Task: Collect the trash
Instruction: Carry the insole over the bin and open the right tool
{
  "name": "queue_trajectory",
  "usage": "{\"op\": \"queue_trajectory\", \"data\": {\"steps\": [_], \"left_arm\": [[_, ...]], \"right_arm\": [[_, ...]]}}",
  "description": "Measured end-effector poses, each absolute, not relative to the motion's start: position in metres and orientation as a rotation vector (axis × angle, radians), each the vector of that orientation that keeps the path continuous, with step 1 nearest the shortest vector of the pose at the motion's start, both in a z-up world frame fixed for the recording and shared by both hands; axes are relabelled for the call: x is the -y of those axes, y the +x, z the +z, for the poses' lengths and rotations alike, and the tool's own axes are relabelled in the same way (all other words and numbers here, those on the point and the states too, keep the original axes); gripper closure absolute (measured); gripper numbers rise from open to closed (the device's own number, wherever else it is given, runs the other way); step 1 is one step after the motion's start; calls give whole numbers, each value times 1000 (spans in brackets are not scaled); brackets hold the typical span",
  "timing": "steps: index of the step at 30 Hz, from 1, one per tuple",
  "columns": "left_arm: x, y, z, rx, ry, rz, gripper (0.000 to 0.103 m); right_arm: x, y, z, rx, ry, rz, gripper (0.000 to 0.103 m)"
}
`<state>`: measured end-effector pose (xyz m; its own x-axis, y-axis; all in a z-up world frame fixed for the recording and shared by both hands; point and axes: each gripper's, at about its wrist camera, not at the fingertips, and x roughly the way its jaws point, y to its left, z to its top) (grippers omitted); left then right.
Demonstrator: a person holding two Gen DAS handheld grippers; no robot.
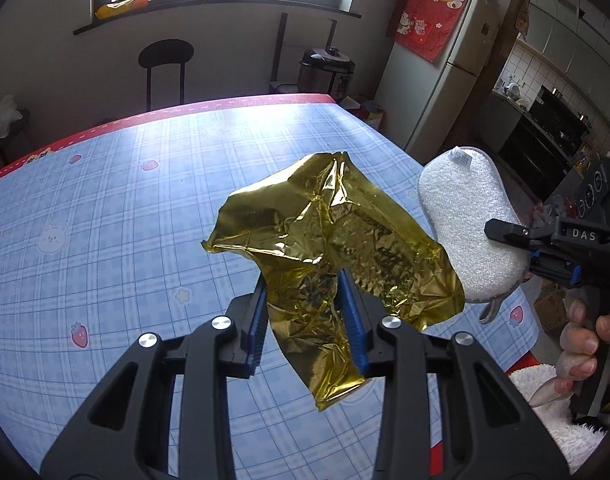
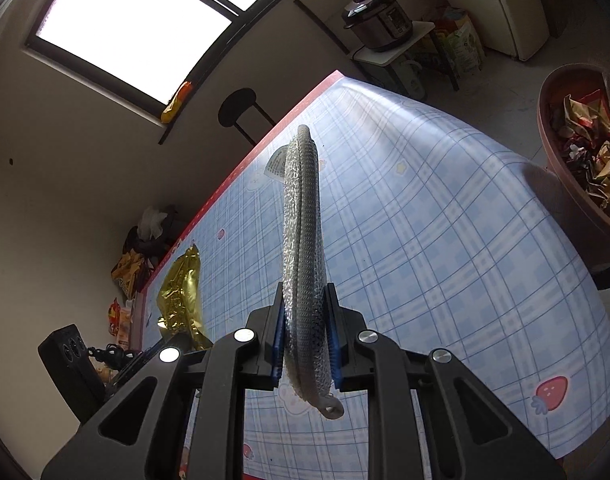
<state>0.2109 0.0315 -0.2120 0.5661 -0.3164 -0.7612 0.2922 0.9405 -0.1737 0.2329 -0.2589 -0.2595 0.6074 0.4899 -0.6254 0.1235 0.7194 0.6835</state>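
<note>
Left gripper [image 1: 305, 320] jaws clamp the gold wrapper [image 1: 329, 232]; right gripper [image 2: 307, 336] pinches the sponge [image 2: 303, 240] edge-on; the trash bin [image 2: 577, 200], probably the goal, lies rightward.

White capitals "DAS" stand on the black body of the right claw [image 1: 509, 236], seen from the left wrist. The small tag on the white sponge [image 1: 469, 232] and the characters on the red cloth [image 1: 425, 28] hanging over the refrigerator [image 1: 445, 88] are too small to read.
</note>
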Motion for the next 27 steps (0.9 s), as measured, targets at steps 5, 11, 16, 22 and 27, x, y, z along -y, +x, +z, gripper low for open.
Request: {"op": "queue_trajectory", "data": {"steps": [5, 11, 16, 22, 27], "left_arm": [[-7, 203, -185, -853, -59, -337, 67], [36, 201, -161, -818, -57, -334, 67], [71, 198, -148, -802, -45, -340, 67], [99, 196, -143, -794, -37, -336, 67], [111, 192, -142, -785, -31, -327, 67]], "right_arm": [[316, 217, -251, -856, 790, 170, 85], [403, 196, -243, -786, 797, 23, 85], [481, 184, -244, -775, 761, -165, 85], [550, 196, -255, -827, 674, -327, 84], [572, 216, -266, -856, 676, -332, 71]]}}
